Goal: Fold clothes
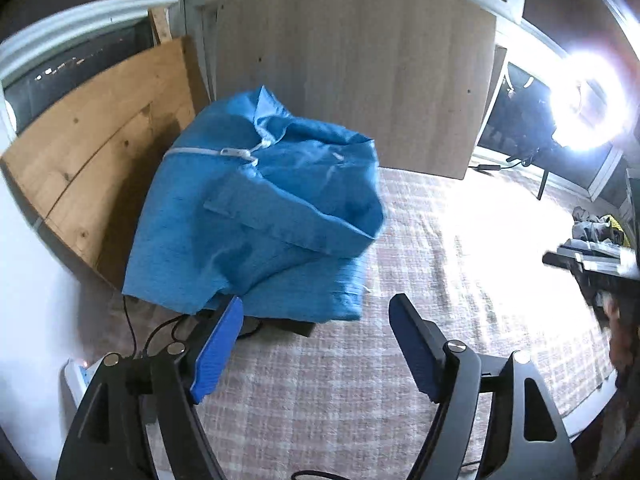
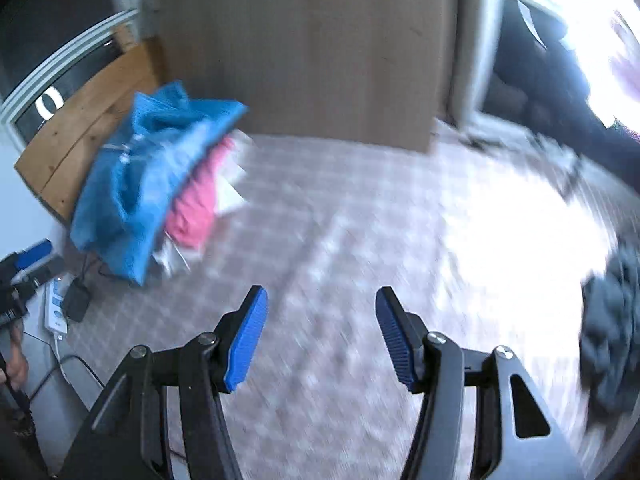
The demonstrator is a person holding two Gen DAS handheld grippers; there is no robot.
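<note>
A checked, woven pink-and-white bedcover [image 1: 440, 260] is spreading under both claws. A crumpled blue garment [image 1: 260, 208] with a white zipper is lying heaped at its far left, just ahead of the left claw [image 1: 316, 316], covering pink clothing [image 2: 196, 208]. Dark grey fabric [image 2: 612, 332] is bunching right of the right claw [image 2: 320, 304]. Both claws are gaping wide, gripping nothing. No writing is showing legibly.

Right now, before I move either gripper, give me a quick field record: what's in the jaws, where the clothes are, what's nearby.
left gripper: open, holding nothing
right gripper: open, holding nothing
blue garment: heaped at far left of the checked blanket, against the wooden board
pink garment: under the blue one, edge showing
dark garment: bunched at far right
power strip: left, beside the pile
</note>
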